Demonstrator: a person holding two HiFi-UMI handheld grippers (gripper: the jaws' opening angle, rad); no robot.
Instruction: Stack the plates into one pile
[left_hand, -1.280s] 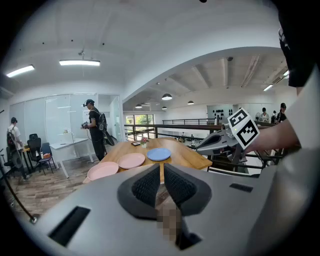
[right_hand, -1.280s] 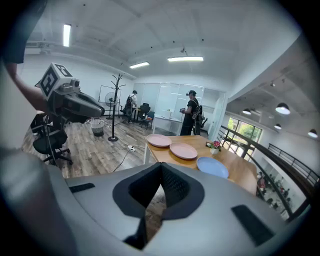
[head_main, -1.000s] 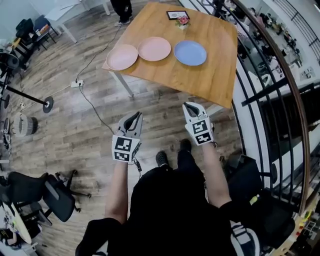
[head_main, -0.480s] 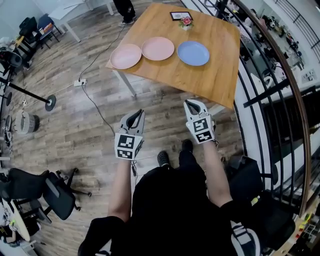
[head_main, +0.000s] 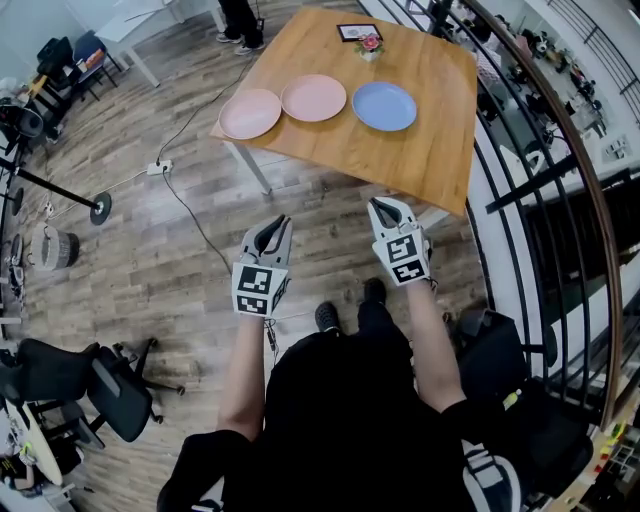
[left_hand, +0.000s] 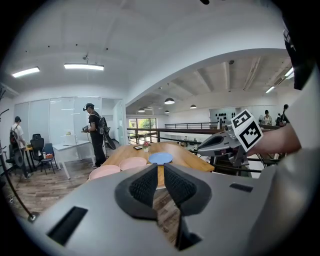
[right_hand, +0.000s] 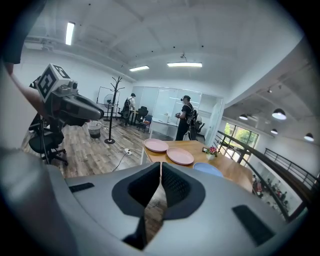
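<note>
A: Plates, position?

B: Three in a row on the wooden table (head_main: 410, 150), each lying flat, none stacked. Pink plate (head_main: 250, 113) is at the left corner. Second pink plate (head_main: 313, 97) is just beside it; I cannot tell whether the rims touch. Blue plate (head_main: 384, 105) sits to the right, slightly apart.

A: Grippers?

B: Both are over the plank floor (head_main: 150, 260), short of the table's near edge and well apart from the plates. Left gripper (head_main: 275, 222): fingers closed to a thin slit, nothing between them. Right gripper (head_main: 385, 205): fingers together at the tips, also empty. Both point toward the table.

A: Other items?

B: Small flower pot (head_main: 371, 43) at the table's far edge, beyond the blue plate.
</note>
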